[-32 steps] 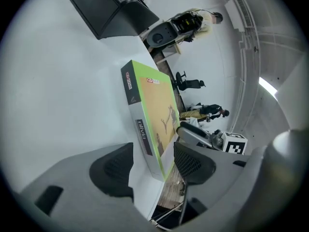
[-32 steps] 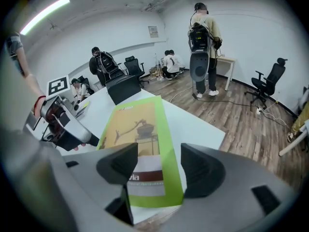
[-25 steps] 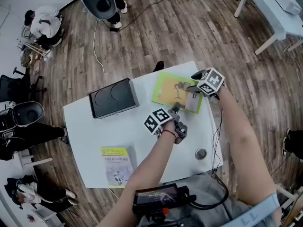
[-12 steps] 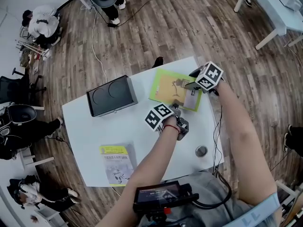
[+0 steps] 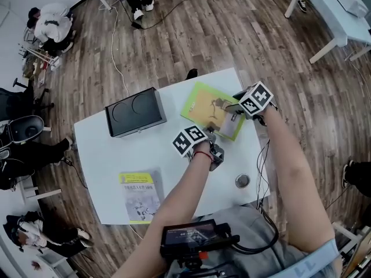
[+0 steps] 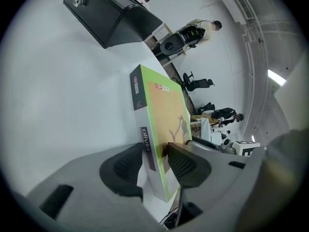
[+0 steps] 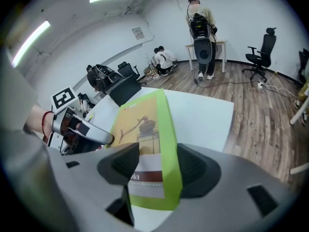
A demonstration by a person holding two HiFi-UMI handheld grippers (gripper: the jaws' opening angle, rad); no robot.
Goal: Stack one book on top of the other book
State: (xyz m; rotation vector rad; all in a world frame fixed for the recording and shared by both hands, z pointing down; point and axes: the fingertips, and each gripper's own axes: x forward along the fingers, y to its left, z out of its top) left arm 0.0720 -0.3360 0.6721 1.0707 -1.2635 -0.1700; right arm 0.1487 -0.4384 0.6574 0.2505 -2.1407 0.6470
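Green book point(image 5: 210, 109), far right on the worktop point(image 5: 145, 149), clamped by the left gripper point(image 5: 211, 134), jaws just closed, and the right gripper point(image 5: 233, 114). Best lifted level, both grips firm, toward the yellow book point(image 5: 139, 196).

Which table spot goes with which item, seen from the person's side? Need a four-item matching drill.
Items:
1. green book
2. second book
3. black box
4. small round metal object

Places:
A. near right
B. far left
C. far right
D. near left

Pairs: 1-C; 2-D; 3-B; 4-A
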